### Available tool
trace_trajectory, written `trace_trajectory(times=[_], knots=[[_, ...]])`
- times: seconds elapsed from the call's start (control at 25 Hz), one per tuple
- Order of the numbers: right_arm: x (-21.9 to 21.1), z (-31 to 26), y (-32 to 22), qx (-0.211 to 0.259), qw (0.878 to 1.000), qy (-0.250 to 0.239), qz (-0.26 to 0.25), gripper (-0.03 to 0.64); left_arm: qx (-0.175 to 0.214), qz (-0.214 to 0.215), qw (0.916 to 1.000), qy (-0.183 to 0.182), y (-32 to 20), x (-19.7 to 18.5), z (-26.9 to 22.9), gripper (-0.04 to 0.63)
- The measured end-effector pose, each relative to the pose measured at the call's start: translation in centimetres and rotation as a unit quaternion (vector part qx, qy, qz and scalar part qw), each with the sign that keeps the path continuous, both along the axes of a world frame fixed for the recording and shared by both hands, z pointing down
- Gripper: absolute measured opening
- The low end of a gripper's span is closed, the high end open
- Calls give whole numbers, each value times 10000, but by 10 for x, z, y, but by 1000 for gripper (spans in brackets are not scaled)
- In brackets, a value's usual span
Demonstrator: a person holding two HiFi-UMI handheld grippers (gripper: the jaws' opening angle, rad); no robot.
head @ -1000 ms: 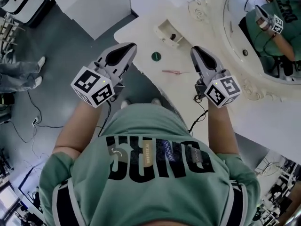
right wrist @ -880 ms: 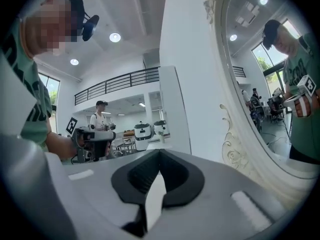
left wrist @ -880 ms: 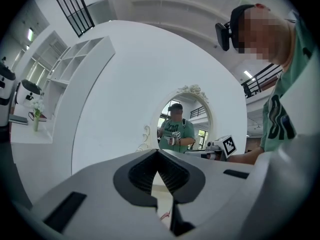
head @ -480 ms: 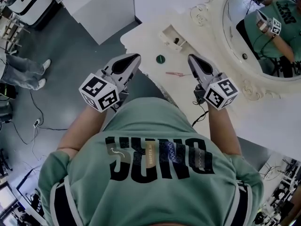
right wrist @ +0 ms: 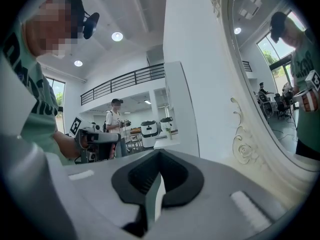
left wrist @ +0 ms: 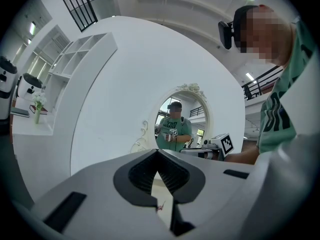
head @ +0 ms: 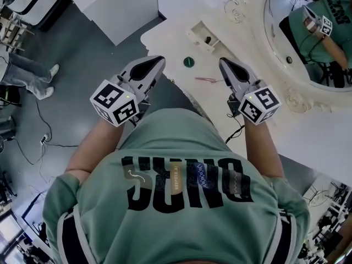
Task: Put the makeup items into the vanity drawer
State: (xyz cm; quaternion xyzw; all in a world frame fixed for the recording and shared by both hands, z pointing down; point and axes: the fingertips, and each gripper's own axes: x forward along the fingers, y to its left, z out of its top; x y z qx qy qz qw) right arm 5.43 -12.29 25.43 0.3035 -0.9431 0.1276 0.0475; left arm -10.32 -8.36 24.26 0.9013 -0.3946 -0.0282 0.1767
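A round dark-green makeup item (head: 188,61) and a thin pink stick (head: 207,80) lie on the cream vanity top (head: 176,34). Behind them a small open drawer (head: 197,33) holds a dark item (head: 208,40). My left gripper (head: 158,59) hovers at the table's front-left edge, left of the green item, with its tips together and nothing between them. My right gripper (head: 222,61) hangs over the table just right of the pink stick, shut and empty. In the left gripper view the pink stick (left wrist: 160,207) shows under the shut left gripper (left wrist: 158,154). The right gripper (right wrist: 159,156) is shut in its own view.
A large ornate oval mirror (head: 308,32) stands along the vanity's right side. Grey floor with cables (head: 38,120) lies to the left, and a white cabinet (head: 121,4) stands beyond the table. Another person (right wrist: 116,121) stands far off in the room.
Both grippers have shifted a little over the table's edge. Nothing was taken hold of, and the items lie where they were.
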Motion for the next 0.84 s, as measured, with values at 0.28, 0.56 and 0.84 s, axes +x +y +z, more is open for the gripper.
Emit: trace_trajectory(times=[0.28, 0.56, 0.84], knots=[[0, 2, -2, 1, 10000, 7, -11, 6, -17, -13, 10000, 19, -2, 0, 2, -2], [-1, 2, -2, 19, 10000, 39, -38, 6, -46, -10, 10000, 32, -3, 0, 4, -2], [-1, 2, -5, 37, 10000, 23, -52, 6, -14, -14, 10000, 70, -7, 1, 2, -2]])
